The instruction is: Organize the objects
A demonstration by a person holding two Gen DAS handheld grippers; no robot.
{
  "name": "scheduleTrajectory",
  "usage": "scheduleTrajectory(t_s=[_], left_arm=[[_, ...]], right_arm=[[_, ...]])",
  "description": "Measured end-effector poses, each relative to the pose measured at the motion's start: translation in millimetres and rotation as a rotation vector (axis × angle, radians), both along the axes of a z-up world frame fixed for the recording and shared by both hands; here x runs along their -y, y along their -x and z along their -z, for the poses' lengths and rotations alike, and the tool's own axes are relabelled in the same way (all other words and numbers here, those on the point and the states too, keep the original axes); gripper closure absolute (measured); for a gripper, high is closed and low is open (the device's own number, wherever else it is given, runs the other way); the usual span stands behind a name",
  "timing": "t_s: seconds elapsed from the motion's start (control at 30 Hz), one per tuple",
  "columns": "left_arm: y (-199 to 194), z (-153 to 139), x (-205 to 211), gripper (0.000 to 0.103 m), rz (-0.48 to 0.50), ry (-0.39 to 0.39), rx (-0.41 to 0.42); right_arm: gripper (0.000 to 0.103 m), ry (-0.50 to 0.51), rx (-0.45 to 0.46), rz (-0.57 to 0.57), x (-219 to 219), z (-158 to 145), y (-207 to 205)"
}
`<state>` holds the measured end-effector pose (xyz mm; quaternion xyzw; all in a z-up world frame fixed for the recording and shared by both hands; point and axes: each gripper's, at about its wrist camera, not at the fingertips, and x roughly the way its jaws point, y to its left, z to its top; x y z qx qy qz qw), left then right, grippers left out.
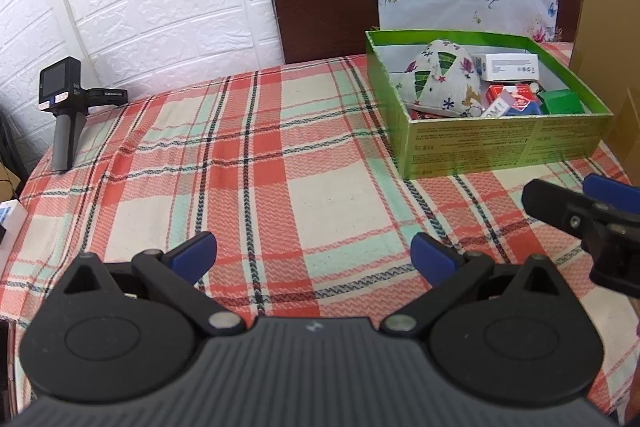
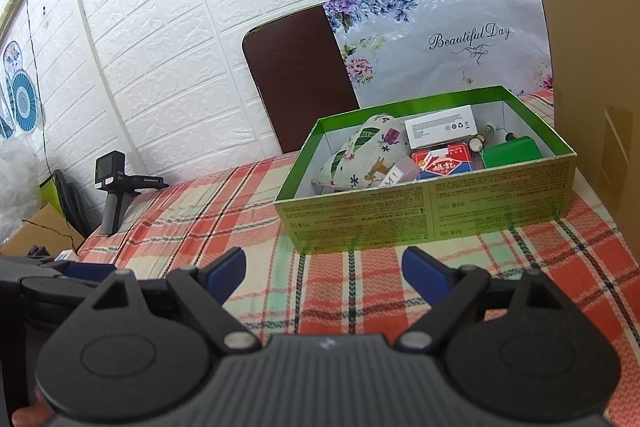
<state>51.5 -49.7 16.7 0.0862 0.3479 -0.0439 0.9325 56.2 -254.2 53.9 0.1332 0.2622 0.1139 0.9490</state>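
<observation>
Hovering low in the left wrist view, the left gripper [image 1: 314, 253] is spread wide and empty over the plaid tablecloth [image 1: 248, 163]; the green box [image 1: 500, 141] sits at right of centre, holding a patterned pouch [image 1: 442, 83], a white carton [image 1: 508, 66] and red card packs [image 1: 516, 99]; the right gripper [image 1: 576, 203] enters at the right edge, also spread. In the right wrist view, it is empty just short of the box, upper right; the heaped pouch could spill if nudged.
</observation>
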Motion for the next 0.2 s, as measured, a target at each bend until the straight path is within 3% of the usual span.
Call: scheduleTrajectory(t_s=[0.2], left_arm=[[2.6,-1.2,1.8,0.000,0.017,0.010,0.016]], right_arm=[[0.014,0.001,-0.001,0.002,-0.3,1.0,0.2]])
